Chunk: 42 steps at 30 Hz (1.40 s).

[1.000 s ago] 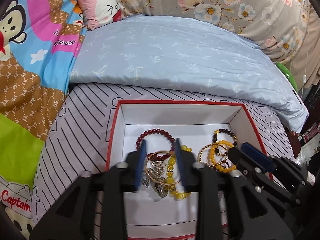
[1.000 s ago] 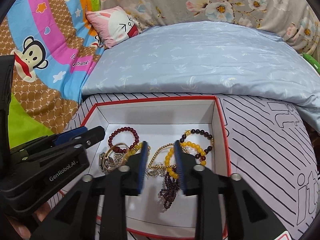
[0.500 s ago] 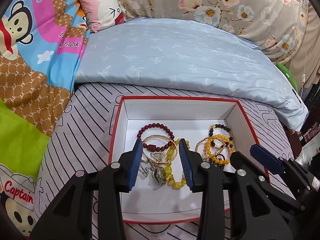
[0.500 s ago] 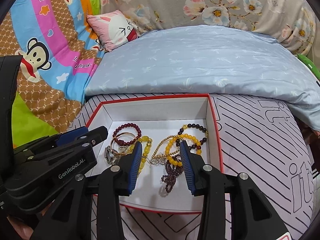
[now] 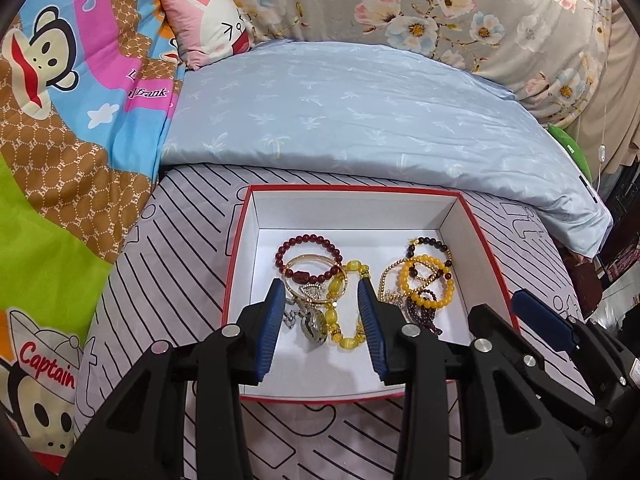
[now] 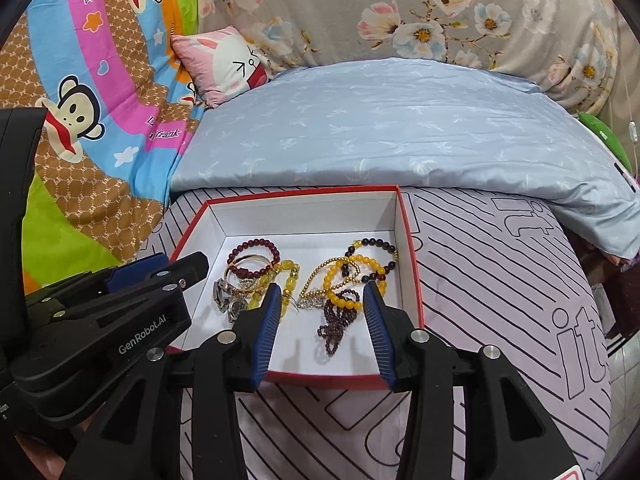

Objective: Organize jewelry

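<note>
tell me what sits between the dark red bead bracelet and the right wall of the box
In the left wrist view, past the dark red bead bracelet come yellow beads, then a tangle of amber and dark beads by the box wall.

Both tools look the same: black plastic bodies w/ angular cut-outs, silver round screws on top, fingers lined w/ ribbed blue pads. Left gripper (image 5: 320,292) has two long black arms, one screw each. Right gripper (image 6: 320,294) is the same build. On the side of the left one, white text "GenRobot.AI" is printed, seen from right wrist cam.
</note>
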Motion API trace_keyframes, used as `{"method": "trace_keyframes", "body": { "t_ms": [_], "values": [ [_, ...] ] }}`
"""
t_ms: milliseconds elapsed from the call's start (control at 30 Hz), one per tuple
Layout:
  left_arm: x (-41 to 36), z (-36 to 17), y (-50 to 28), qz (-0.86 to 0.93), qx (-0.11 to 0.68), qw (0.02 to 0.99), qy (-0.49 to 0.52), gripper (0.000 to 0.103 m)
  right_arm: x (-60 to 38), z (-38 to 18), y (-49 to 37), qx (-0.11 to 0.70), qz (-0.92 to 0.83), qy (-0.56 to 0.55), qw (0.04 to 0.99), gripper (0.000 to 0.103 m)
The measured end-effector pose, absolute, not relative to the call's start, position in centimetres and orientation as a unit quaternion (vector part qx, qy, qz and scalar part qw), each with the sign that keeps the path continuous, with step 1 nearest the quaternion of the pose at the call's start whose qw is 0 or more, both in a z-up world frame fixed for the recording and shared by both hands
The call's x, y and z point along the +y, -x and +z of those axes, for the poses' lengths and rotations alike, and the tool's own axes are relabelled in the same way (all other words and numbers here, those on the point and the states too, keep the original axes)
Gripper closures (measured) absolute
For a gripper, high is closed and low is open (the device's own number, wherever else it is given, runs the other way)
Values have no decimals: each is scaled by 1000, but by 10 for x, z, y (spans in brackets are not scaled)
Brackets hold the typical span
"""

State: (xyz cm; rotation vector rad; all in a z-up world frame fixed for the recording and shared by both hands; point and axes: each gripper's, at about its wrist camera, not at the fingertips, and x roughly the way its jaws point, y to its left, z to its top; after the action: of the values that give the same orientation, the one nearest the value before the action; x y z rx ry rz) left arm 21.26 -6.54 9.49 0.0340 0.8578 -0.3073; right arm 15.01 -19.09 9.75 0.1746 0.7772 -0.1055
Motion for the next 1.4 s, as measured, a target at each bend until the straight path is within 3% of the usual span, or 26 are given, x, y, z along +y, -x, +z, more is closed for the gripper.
{"method": "trace_keyframes", "body": {
  "t_ms": [133,333,567,700,1400],
  "values": [
    [-62,96,-204,-146,416,898,-14,67,-190,98,-140,379,-58,-89,919,53],
    [-55,93,-189,-136,417,899,-11,56,-187,96,-121,380,-71,-86,918,46],
    [-44,96,-168,-120,412,903,1,24,-181,95,-100,379,-77,-81,919,30],
    [-47,101,-151,-102,396,912,-32,16,-172,97,-89,375,-90,-58,921,26],
    [-24,97,-116,-73,409,909,-23,13,-178,101,-53,375,-95,-75,919,22]
  ]
}}
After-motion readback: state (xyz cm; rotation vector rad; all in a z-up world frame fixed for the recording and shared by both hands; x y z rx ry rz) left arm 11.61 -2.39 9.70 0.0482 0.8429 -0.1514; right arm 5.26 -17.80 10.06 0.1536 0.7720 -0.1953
